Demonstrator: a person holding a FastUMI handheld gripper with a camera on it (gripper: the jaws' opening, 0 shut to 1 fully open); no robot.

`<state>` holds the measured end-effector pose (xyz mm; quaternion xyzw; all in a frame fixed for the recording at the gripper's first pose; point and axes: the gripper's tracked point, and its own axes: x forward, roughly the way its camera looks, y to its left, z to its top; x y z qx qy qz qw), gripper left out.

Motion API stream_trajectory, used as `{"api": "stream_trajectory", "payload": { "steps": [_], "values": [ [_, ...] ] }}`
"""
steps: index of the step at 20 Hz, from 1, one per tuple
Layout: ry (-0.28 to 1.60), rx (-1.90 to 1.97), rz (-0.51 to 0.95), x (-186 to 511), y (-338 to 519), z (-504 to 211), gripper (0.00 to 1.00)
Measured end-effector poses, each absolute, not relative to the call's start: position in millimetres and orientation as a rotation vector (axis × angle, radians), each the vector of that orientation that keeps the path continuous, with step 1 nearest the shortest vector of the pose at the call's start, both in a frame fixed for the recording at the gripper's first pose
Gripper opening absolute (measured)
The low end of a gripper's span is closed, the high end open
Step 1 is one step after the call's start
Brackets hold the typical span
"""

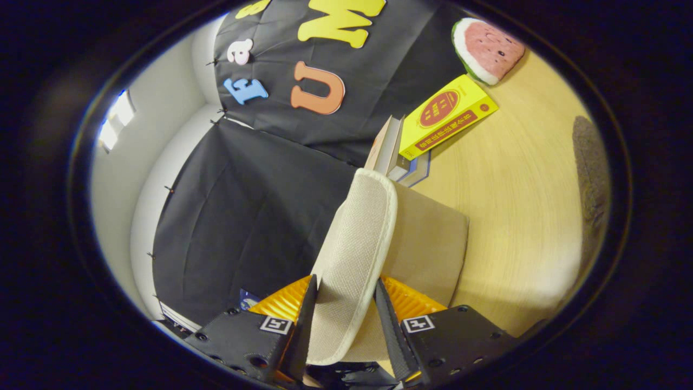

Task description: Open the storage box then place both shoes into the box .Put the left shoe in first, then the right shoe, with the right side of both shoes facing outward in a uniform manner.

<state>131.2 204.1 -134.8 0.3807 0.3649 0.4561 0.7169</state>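
My gripper (345, 283) is shut on a beige woven shoe (360, 227) with a cream trimmed edge. Both fingers press its sides, and the shoe sticks out well ahead of them. The whole view is tilted hard, so the wooden table (520, 179) runs up one side. Right behind the shoe sits a tan flat-sided storage box (433, 244), touching or nearly touching the shoe's edge. I cannot tell whether the box is open. Which shoe of the pair this is cannot be told.
Beyond the box stands a small stack of books (392, 151) with a yellow book (446, 114) leaning on it. Farther off on the table lies a watermelon-slice plush toy (487, 49). A dark grey fuzzy object (593, 173) lies at the table's far side.
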Motion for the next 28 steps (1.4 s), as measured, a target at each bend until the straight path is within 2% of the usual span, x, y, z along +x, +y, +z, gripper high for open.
{"api": "stream_trajectory", "payload": {
  "steps": [1,4,5,8,19,24,25,28],
  "values": [
    [0.81,0.837,0.999,132,200,-134,0.59],
    [0.797,0.861,0.97,136,190,-121,0.21],
    [0.792,0.843,0.982,130,187,-113,0.2],
    [0.781,0.799,0.97,127,187,-94,0.01],
    [0.668,0.757,1.0,101,254,18,0.01],
    [0.644,0.737,1.016,97,320,57,0.01],
    [0.638,0.725,1.021,97,335,62,0.05],
    [0.634,0.698,1.03,96,373,68,0.06]
  ]
}}
